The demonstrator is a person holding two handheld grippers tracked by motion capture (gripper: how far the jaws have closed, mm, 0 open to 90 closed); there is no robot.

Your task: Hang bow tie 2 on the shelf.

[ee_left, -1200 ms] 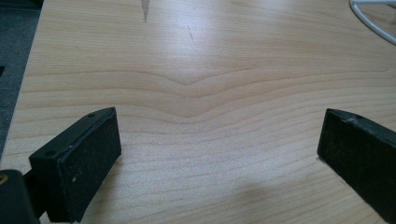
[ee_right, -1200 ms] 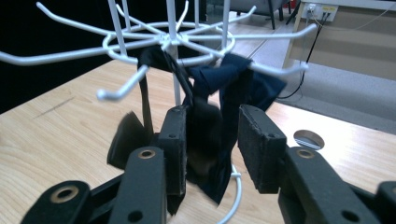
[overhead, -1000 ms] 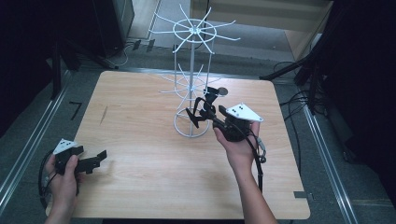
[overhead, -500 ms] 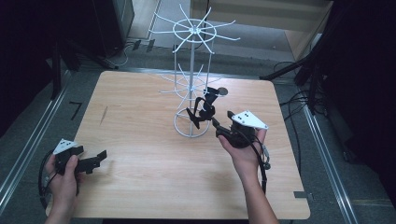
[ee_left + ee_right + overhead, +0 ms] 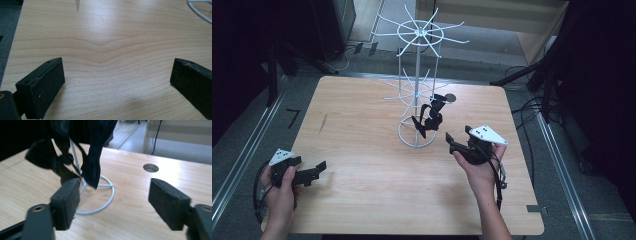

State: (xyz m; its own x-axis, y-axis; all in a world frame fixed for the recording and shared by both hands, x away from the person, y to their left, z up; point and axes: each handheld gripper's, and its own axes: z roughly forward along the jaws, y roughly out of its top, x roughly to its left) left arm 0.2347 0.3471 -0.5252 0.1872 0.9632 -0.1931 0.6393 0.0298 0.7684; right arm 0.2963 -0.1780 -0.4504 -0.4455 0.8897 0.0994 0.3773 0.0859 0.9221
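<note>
Now the right gripper [image 5: 451, 142], right of centre in the high view, has just been opening its jaws wide, nothing between them. Just upper left, a black strap [image 5: 430, 116] hangs on the white wire rack [image 5: 417, 75]. At lower left, the left gripper [image 5: 318, 170] gapes empty.

Dim, dark-edged room; glare on wood, nearby cloth blurred.

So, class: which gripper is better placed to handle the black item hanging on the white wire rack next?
Right. The right gripper sits open just beside the black item on the wire rack; the left gripper rests at the table's near-left corner, far off.
</note>
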